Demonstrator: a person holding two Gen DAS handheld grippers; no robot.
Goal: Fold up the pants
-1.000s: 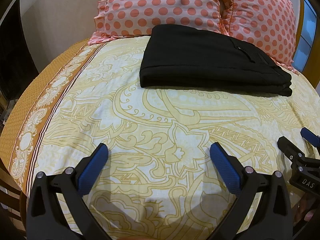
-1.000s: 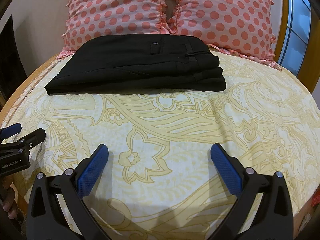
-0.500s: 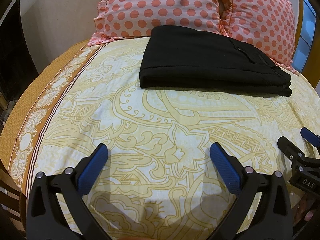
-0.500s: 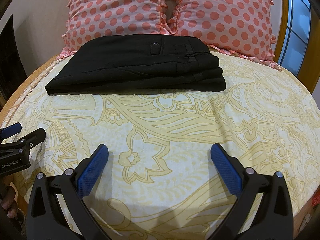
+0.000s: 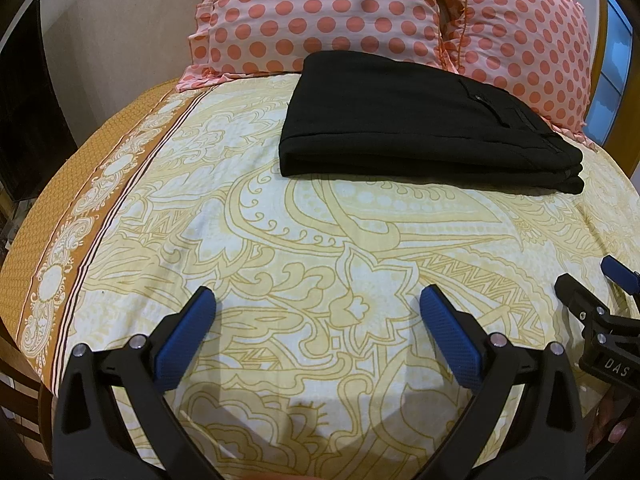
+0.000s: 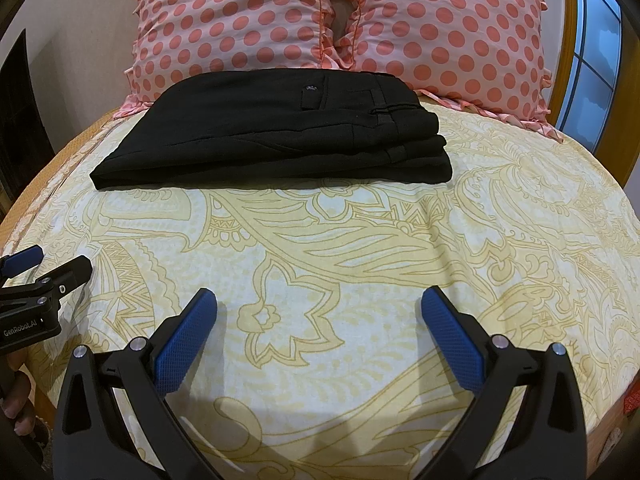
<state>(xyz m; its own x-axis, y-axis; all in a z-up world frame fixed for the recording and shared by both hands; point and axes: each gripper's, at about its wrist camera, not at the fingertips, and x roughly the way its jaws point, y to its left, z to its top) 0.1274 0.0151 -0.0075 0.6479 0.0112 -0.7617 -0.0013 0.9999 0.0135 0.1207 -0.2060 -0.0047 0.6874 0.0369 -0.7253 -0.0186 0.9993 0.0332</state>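
Observation:
Black pants lie folded in a flat stack at the far side of the bed, against the pillows; they also show in the right wrist view. My left gripper is open and empty, low over the near part of the bed, well short of the pants. My right gripper is open and empty too, beside it on the right. Each gripper shows at the edge of the other's view: the right one and the left one.
The bed has a yellow patterned sheet with an orange border on its left side. Two pink polka-dot pillows stand behind the pants. A window is at the far right. A dark panel stands at the left.
Almost nothing; the views shifted very slightly. Both grippers stay open and the pants have not moved.

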